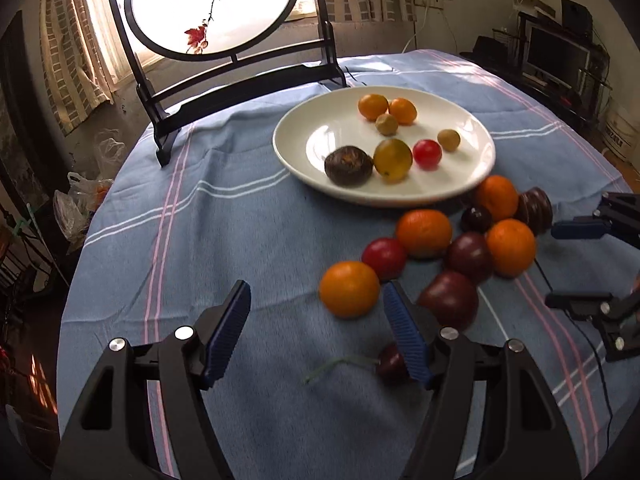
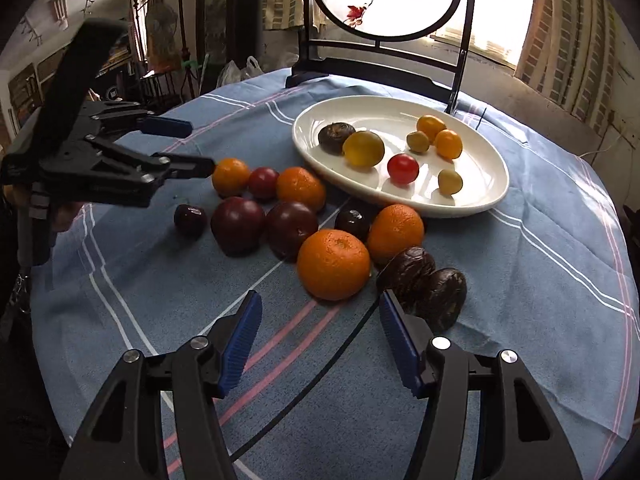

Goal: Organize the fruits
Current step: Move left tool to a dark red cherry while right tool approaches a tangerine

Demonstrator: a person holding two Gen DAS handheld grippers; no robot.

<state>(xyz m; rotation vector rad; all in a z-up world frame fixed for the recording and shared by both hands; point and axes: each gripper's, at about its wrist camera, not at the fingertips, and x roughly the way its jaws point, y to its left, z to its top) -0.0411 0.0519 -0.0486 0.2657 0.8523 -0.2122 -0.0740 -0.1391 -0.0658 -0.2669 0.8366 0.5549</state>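
Note:
A white plate (image 1: pixel 304 136) (image 2: pixel 484 196) holds several small fruits: orange kumquats, a yellow one, a red tomato (image 1: pixel 427 154) and a dark water chestnut (image 1: pixel 348 167). Oranges, dark plums and chestnuts lie on the blue cloth beside it. My left gripper (image 1: pixel 316 300) is open and empty, just short of an orange (image 1: pixel 349 289), with a stemmed cherry (image 1: pixel 390 360) by its right finger. My right gripper (image 2: pixel 320 312) is open and empty, just before a large orange (image 2: pixel 333 264) and two dark chestnuts (image 2: pixel 424 284). The left gripper also shows in the right wrist view (image 2: pixel 200 146).
A dark wooden stand with a round painted screen (image 1: pixel 212 4) stands at the table's far edge behind the plate. The round table (image 1: pixel 200 220) has a blue striped cloth. Plastic bags (image 1: pixel 76 208) lie on the floor left; a monitor (image 1: pixel 556 56) stands far right.

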